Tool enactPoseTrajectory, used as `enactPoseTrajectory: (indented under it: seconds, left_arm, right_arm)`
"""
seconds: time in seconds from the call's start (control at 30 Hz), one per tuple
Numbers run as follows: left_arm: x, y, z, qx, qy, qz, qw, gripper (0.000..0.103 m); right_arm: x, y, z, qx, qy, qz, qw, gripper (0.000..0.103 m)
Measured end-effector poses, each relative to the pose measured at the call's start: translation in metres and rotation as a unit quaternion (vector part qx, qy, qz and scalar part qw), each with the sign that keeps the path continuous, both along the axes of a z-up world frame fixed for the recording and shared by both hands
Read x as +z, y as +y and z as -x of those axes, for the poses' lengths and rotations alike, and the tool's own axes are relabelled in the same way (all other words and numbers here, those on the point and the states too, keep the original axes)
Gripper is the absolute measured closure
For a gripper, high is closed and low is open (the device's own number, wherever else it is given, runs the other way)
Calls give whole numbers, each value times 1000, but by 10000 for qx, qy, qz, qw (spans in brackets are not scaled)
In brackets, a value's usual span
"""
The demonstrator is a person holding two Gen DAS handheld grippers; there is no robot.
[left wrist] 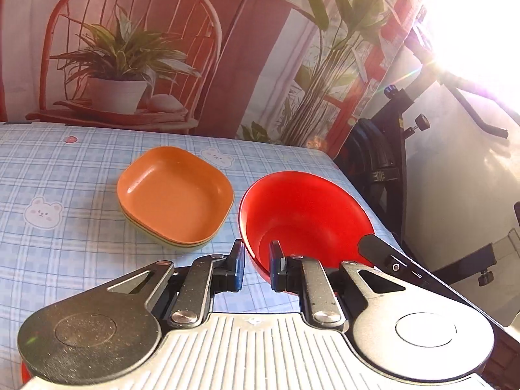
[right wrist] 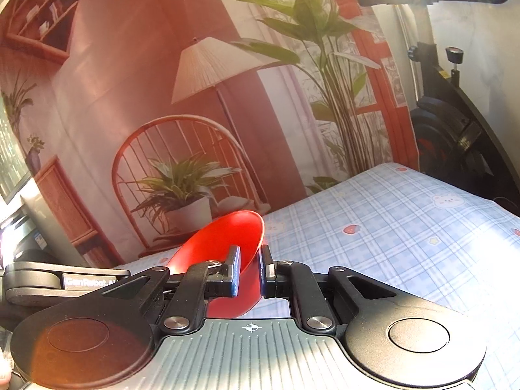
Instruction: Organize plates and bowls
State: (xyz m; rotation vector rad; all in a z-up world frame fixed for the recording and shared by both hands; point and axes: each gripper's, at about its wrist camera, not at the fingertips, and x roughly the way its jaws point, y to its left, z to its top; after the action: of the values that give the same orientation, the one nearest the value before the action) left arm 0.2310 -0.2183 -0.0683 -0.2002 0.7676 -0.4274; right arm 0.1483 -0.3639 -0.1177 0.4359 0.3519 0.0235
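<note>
A red bowl is held tilted above the right part of the table. My left gripper stands astride its near rim, one finger outside and one inside, with a visible gap to the rim. My right gripper is shut on the bowl's rim from the other side; its finger shows at the bowl's right edge in the left wrist view. A stack of square plates, orange on top over green ones, rests on the table left of the bowl.
The table carries a blue checked cloth with bear prints; its right edge runs beside the bowl. An exercise bike stands beyond that edge. A printed backdrop hangs behind the table.
</note>
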Motion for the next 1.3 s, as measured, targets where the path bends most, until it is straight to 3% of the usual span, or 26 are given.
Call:
enactPoseTrajectory:
  seconds: [0.3,0.63,1.3]
  left_arm:
    - [20,77,46,292,-250,-13,9993,87]
    - [10,136,85,457,-269,-211,9984,86]
    - [-40,153,90,700,-12,-457,9965,86]
  right_arm:
    - [19,71,12,644,-84,107,9978,92]
    - [4,138,23,1192,295,431,9915,91]
    - [-36,170,18,1451,893,671,9831,90]
